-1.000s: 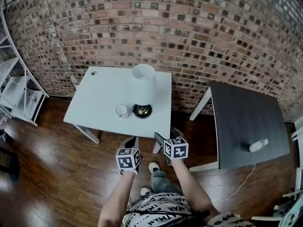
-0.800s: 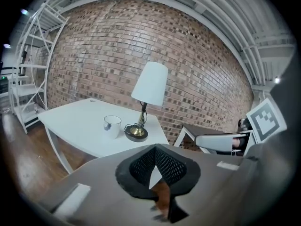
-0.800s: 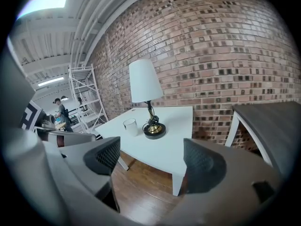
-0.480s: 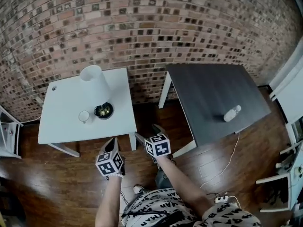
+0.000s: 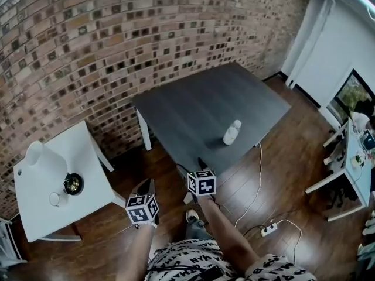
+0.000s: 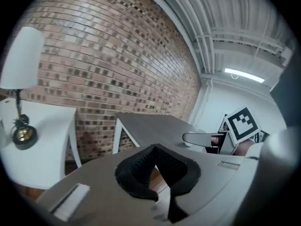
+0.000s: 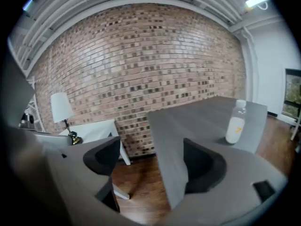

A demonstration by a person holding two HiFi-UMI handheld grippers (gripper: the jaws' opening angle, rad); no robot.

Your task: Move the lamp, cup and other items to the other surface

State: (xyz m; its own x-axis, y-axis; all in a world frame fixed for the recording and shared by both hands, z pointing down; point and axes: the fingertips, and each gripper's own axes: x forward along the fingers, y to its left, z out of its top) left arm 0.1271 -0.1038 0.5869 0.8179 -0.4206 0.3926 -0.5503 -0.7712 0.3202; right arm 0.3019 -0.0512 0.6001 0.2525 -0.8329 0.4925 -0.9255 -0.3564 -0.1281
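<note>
Left of the dark grey rectangular tabletop (image 5: 193, 104), your white-shaded lamp (image 5: 36, 156) and small white cup (image 5: 55, 199) wait on the white tabletop (image 5: 88, 157), not yet moved. Your left hand-held gripper (image 6: 154, 147) is pressed together, your right hand-held gripper (image 7: 151, 147) spread; both are empty.

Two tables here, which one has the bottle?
The dark grey table, the larger one: the bottle stands on it alone. The white table holds the lamp and cup.

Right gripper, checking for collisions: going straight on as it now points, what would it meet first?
Probably the near corner of the dark table, seen between the open fingers of the right gripper. The bottle stands farther right.
</note>
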